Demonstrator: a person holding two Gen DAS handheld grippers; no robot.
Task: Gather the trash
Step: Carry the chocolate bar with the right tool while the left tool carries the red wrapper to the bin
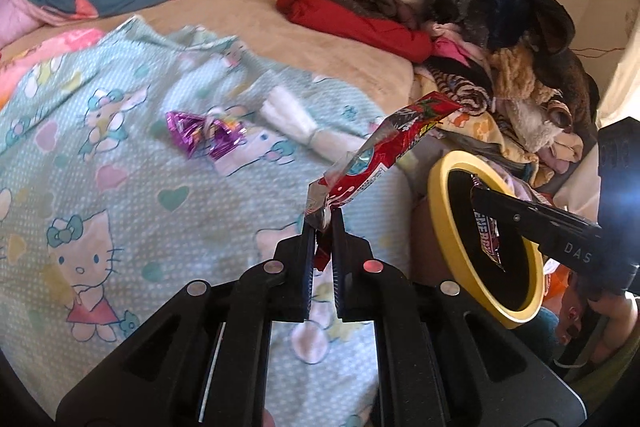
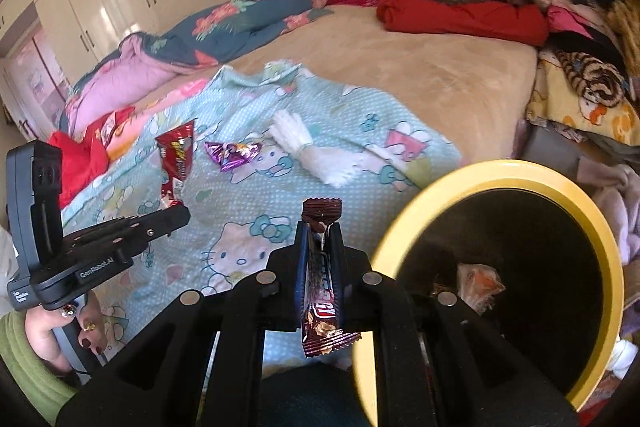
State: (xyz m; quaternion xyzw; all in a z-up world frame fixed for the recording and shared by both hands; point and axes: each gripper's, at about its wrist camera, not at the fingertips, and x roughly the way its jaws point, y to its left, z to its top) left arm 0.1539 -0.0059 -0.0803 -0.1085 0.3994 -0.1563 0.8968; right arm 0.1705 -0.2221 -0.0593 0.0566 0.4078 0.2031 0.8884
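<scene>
Left gripper [image 1: 325,217]: clamped on red snack wrapper [image 1: 384,147], long axis slanting up-right, away from fingers.
Right gripper [image 2: 319,227]: pinching brown chocolate bar wrapper [image 2: 322,291], lengthwise along fingers, beside yellow-rimmed bin [image 2: 516,169].

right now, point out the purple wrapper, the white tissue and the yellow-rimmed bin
purple wrapper [image 1: 202,139], left wrist view, crumpled middle
white tissue [image 2: 308,149], right wrist view, pinched waist
yellow-rimmed bin [image 2: 496,169], right wrist view, top of rim

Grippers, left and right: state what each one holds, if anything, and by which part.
The left gripper pinches a long red glossy wrapper by its crumpled lower end. The right gripper clamps a dark brown chocolate bar wrapper along its middle, both ends protruding.
</scene>
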